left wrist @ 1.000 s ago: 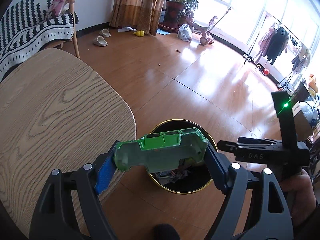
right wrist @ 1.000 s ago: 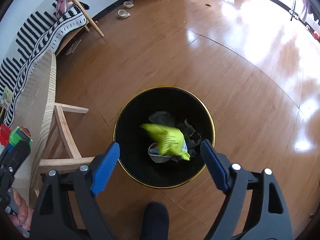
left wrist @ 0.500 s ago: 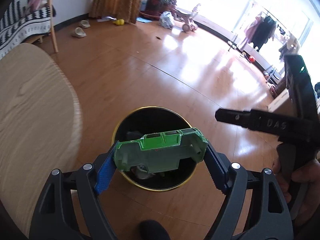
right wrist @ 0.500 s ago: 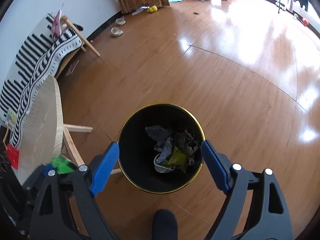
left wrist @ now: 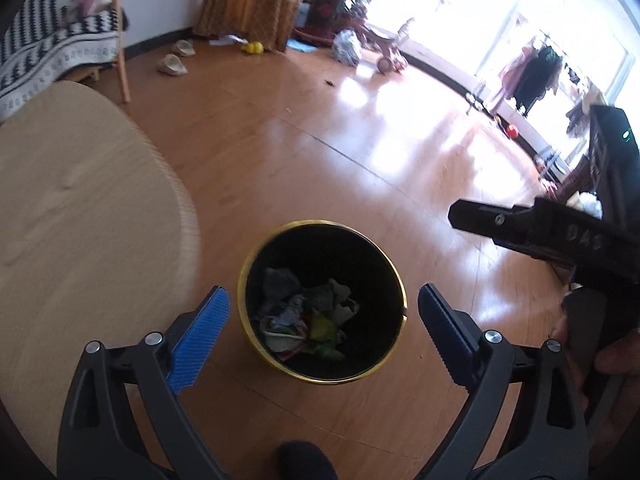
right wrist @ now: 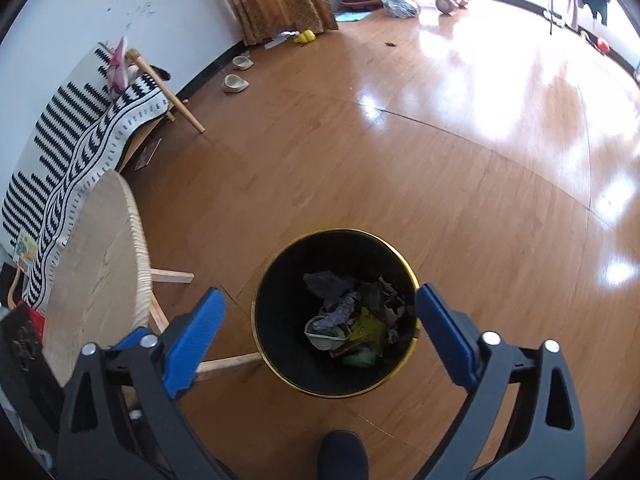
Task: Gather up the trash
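Black bin (left wrist: 322,304) with a gold rim sits on the wood floor just beside the round counter (left wrist: 80,208), trash (left wrist: 304,320) piled in its bottom: grey crumpled paper, a yellow-green wrapper, a green piece near the front edge. Left gripper (left wrist: 323,334) hangs over the bin, jaws have just been opening, now wide apart with nothing between them; the green plastic piece it carried a second ago is gone from the jaws, likely the green bit down in the bin. Right gripper (right wrist: 320,336) also above the bin (right wrist: 336,320), jaws have just been opening too, wide and empty; its yellow wrapper already lies in the trash (right wrist: 352,328). Step in hand looks like the drop-off, done for both. Next move probably calls for swinging back to the counter or floor for more litter; none shows on the visible counter part. Counts: one bin, two grippers, one counter, two slippers (right wrist: 236,74) by the wall, one small yellow object (right wrist: 305,36) near the curtain. Trash pieces too jumbled to count.
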Demonstrator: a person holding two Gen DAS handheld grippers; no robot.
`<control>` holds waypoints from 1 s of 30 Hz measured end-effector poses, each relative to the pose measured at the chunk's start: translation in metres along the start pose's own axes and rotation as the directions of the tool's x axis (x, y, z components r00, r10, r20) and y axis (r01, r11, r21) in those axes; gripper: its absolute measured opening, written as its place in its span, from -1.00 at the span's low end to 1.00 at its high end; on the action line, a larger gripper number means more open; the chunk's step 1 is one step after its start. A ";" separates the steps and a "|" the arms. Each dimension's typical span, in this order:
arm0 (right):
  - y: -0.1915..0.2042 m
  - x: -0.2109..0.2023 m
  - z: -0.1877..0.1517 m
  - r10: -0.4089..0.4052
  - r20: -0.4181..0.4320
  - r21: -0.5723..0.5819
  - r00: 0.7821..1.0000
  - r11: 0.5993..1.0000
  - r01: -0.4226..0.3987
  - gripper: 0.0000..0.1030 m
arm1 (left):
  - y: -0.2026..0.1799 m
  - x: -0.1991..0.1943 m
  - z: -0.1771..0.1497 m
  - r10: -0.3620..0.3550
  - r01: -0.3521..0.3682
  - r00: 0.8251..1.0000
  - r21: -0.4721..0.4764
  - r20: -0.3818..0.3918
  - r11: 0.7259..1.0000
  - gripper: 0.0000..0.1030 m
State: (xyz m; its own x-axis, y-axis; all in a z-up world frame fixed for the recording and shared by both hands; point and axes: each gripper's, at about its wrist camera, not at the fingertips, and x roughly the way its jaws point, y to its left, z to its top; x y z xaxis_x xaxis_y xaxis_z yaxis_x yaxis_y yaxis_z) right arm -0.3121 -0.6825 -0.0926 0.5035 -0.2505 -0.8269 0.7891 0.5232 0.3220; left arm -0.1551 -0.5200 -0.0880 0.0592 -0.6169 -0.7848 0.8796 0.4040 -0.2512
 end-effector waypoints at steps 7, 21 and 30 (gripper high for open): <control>0.109 -0.007 -0.005 0.068 0.024 -0.189 0.997 0.980 -0.062 0.86 | 0.097 -0.115 -0.008 0.245 -0.230 0.960 -0.119 0.135 0.966 0.82; 0.422 -0.013 -0.132 0.291 -0.162 -0.602 0.943 0.728 -0.328 0.86 | 0.298 -0.319 -0.147 0.654 -0.556 0.755 -0.483 0.047 0.676 0.83; 0.519 -0.002 -0.212 0.280 -0.222 -0.722 0.934 0.597 -0.350 0.86 | 0.354 -0.388 -0.215 0.735 -0.588 0.678 -0.597 0.003 0.546 0.83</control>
State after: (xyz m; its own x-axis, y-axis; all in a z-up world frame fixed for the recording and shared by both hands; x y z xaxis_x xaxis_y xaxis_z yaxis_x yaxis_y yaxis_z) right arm 0.0216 -0.2376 -0.0216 0.6129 0.0930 -0.7847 0.0407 0.9880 0.1488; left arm 0.0318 0.0072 0.0055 0.6879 -0.1239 -0.7152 0.1638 0.9864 -0.0134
